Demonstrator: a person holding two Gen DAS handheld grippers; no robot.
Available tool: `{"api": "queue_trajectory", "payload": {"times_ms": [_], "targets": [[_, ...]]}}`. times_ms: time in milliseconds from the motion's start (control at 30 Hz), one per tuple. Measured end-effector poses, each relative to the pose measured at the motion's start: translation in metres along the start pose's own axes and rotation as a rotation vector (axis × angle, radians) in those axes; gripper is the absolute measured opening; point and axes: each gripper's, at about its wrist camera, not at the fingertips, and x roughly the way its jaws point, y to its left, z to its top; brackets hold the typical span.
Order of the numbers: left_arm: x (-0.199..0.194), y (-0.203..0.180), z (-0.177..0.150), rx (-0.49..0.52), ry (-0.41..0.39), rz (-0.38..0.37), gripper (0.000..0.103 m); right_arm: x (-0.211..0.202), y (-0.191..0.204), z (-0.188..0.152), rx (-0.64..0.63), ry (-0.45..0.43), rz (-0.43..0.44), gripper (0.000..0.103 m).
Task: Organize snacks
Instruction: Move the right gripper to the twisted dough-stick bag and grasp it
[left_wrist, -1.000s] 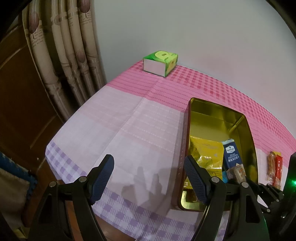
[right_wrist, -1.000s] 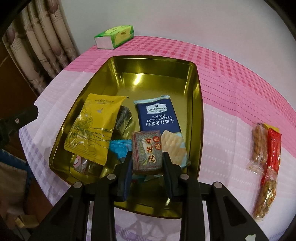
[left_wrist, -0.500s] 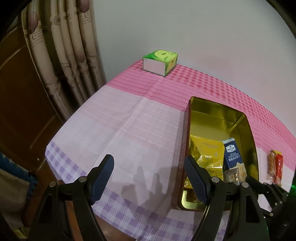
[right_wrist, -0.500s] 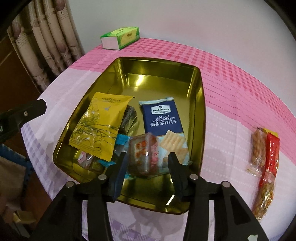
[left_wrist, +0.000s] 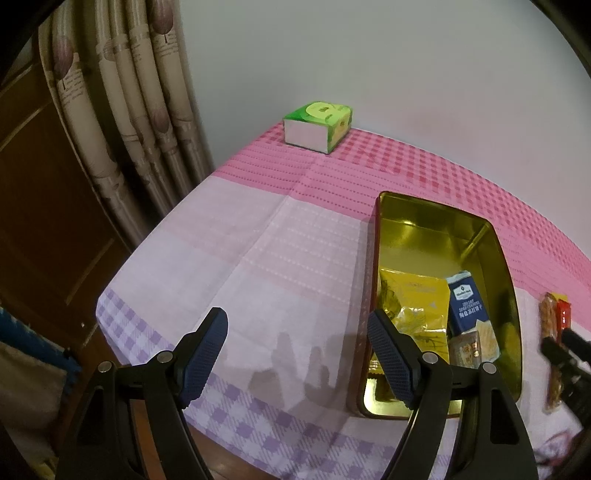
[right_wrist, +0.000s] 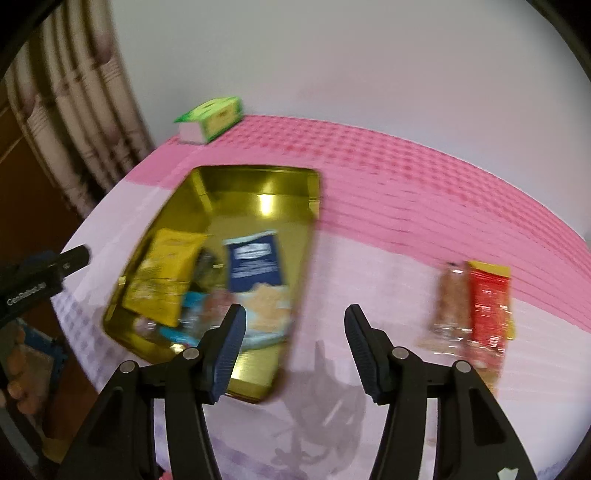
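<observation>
right claw apart, empty; gold tin at its left; left claw apart.

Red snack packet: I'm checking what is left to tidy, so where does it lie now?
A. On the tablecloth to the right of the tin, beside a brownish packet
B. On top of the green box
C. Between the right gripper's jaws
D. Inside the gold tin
A: the red snack packet lies on the tablecloth beside the brownish packet, outside the gold tin.
</observation>
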Motion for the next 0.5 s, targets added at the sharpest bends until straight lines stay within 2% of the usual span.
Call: {"api": "queue_trajectory", "payload": {"times_ms": [300, 500], "targets": [[-0.001, -0.007, -0.001, 0.030, -0.005, 0.005, 0.079, -0.006, -0.101, -0.035, 0.142, 0.049, -0.156, 0.056], [-0.001, -0.016, -0.004, 0.070, -0.012, 0.021, 0.079, 0.000, -0.127, -0.067, 0.184, 0.112, -0.186, 0.057]]}}
